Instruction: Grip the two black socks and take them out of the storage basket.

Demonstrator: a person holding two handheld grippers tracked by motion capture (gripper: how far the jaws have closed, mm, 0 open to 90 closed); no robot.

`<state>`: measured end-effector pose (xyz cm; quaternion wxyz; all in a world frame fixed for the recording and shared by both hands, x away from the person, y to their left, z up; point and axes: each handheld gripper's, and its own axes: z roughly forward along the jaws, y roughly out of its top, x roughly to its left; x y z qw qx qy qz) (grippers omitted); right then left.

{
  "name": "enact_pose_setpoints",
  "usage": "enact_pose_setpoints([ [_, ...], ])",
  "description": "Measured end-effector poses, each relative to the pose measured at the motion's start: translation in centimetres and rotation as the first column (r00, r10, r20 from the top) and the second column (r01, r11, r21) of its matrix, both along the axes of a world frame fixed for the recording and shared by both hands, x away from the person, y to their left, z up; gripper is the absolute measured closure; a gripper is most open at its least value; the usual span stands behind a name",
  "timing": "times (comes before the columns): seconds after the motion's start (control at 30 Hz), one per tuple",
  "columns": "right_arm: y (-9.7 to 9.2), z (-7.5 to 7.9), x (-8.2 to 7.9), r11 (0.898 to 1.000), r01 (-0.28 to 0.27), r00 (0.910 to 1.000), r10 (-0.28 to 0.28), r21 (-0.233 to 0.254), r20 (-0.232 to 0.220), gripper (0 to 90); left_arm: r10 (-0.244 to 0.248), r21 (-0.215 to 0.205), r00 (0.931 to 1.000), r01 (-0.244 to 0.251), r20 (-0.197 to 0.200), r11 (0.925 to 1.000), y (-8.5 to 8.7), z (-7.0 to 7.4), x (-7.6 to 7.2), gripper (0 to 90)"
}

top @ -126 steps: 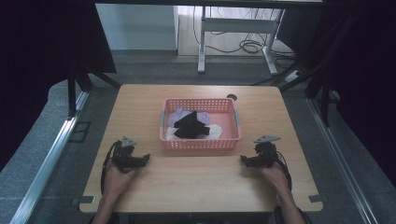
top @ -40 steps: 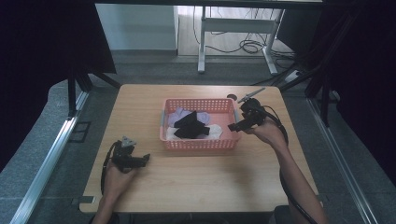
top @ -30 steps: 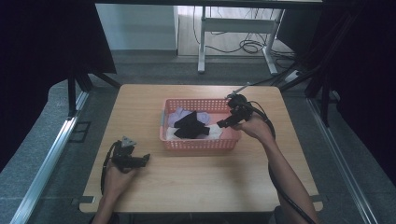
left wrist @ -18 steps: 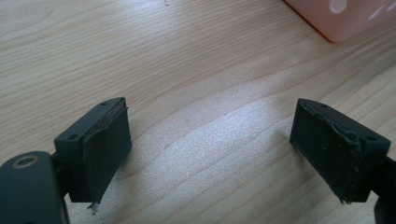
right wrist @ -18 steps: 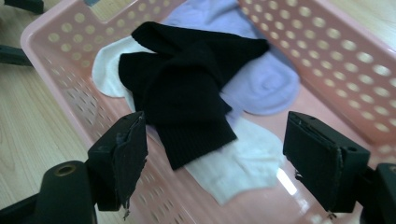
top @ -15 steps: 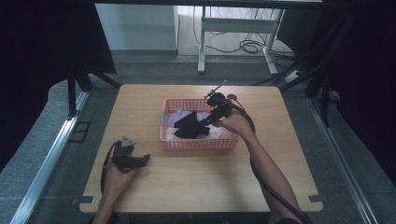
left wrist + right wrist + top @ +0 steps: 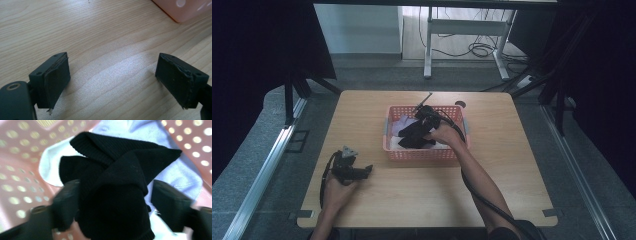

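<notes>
We are looking down on a wooden table with a pink perforated basket sitting toward its far middle. Inside the basket a black knitted cloth is lying crumpled on top of pale lavender and white cloths, the pale pieces spreading out beneath it across the basket floor.

Our right gripper is reaching down into the basket from the near right side, the right hand hovering over the basket's near wall and its cable trailing back along the forearm. In the right gripper view its two jaws are standing wide apart, one on each side of a raised fold of the black cloth; the fold is bulging up between them, and the jaws are not pressing it, so the gripper is released rather than grasping. We cannot tell whether the pads are brushing the fabric, since the edges are blurred.

Our left gripper is resting low over bare wood at the near left of the table, well apart from the basket, held in the left hand. In the left gripper view its jaws are spread wide with nothing between them, and a corner of the pink basket is showing at the upper right
</notes>
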<state>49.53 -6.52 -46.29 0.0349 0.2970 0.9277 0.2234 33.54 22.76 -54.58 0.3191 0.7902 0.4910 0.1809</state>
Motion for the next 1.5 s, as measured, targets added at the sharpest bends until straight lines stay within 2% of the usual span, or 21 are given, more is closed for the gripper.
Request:
enact_pose_setpoints([
  [0.07,0.2,-0.2,0.0,1.0,-0.022,0.9998,0.022,-0.011,0.005,55.7,-0.001,0.001,1.0,0.001,0.0,1.0,0.0,0.0,0.0,11.9],
  [0.13,0.2,-0.1,-0.2,1.0,-0.024,0.9997,0.024,-0.001,0.009,72.1,-0.004,0.003,1.0,0.004,-0.001,1.0,0.0,0.0,0.0,11.9],
  [0.2,0.1,0.3,-0.3,0.999,-0.027,0.9993,0.026,0.022,0.026,79.2,-0.001,-0.002,1.0,0.001,0.003,1.0,0.0,0.0,0.0,11.9],
  [0.23,-0.1,0.5,-0.3,0.999,-0.033,0.999,0.032,0.015,0.03,81.4,0.0,-0.003,1.0,0.0,0.004,1.0,0.0,0.0,0.0,11.9],
  [0.3,-0.1,0.8,-0.4,0.999,-0.023,0.9991,0.022,0.025,0.036,82.2,0.0,-0.003,1.0,0.0,0.004,1.0,0.0,0.0,0.0,11.9],
  [0.33,-0.5,1.7,-0.4,0.999,-0.021,0.9986,0.019,0.031,0.049,83.0,0.0,-0.003,1.0,0.0,0.004,1.0,0.0,0.0,0.0,11.9],
  [0.43,-1.1,3.0,-0.5,0.999,-0.009,0.9974,0.006,0.049,0.072,83.3,0.0,-0.004,1.0,0.0,0.004,1.0,0.0,0.0,0.0,11.9],
  [0.47,-1.1,3.0,-0.5,0.999,-0.009,0.9974,0.006,0.049,0.072,83.3,0.0,-0.004,1.0,0.0,0.004,1.0,0.0,0.0,0.0,11.9],
  [0.5,-1.5,3.9,-0.5,0.998,-0.007,0.9962,0.002,0.058,0.087,83.4,0.0,-0.004,1.0,0.0,0.004,1.0,0.0,0.0,0.0,11.9],
  [0.63,-2.2,5.5,-0.7,0.997,0.003,0.9943,-0.012,0.079,0.106,83.4,0.0,-0.003,1.0,0.0,0.004,1.0,0.0,0.0,0.0,11.9],
  [0.8,-2.9,7.4,-1.0,0.997,-0.001,0.9912,-0.01,0.081,0.132,83.3,0.0,-0.001,1.0,0.0,0.003,1.0,0.0,0.0,0.0,11.9],
  [0.83,-2.9,7.4,-1.0,0.997,-0.001,0.9912,-0.01,0.081,0.132,83.3,0.0,-0.001,1.0,0.0,0.003,1.0,0.0,0.0,0.0,11.9],
  [0.87,-3.2,8.3,-1.1,0.996,-0.003,0.9903,-0.008,0.084,0.139,83.3,0.0,-0.001,1.0,0.0,0.003,1.0,0.0,0.0,0.0,11.9],
  [1.13,-4.9,11.9,-1.3,0.995,0.013,0.9846,-0.03,0.097,0.172,83.3,0.0,0.0,1.0,0.0,0.003,1.0,0.0,0.0,0.0,11.9],
  [1.5,-7.2,15.5,-1.8,0.995,0.039,0.9751,-0.057,0.087,0.214,83.2,0.001,-0.001,1.0,-0.001,-0.001,1.0,0.0,0.0,0.0,11.9],
])
